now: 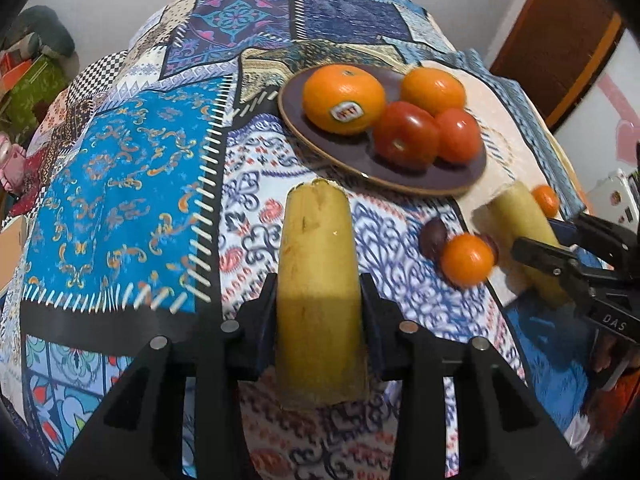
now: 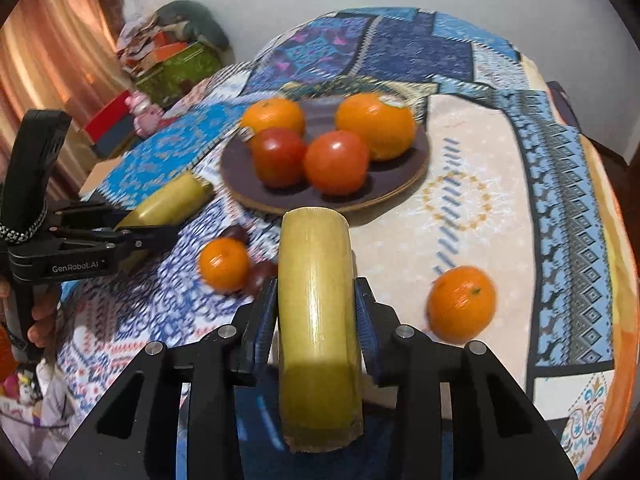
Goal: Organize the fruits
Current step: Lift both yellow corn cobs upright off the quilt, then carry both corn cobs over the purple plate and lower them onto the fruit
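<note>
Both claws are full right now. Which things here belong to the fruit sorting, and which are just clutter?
Job: banana piece in left claw; banana piece in right claw; plate holding two oranges and two tomatoes; loose oranges; dark plums.

Clutter: boxes, pink toy, tablecloth.

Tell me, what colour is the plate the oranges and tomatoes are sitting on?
The plate is dark purple-brown with a lighter tan rim, clearest in the right wrist view.

Open cloth [image 1: 120, 184] left of the crowded plate [image 1: 292, 116]; small orange [image 1: 467, 259] blocks right.
</note>
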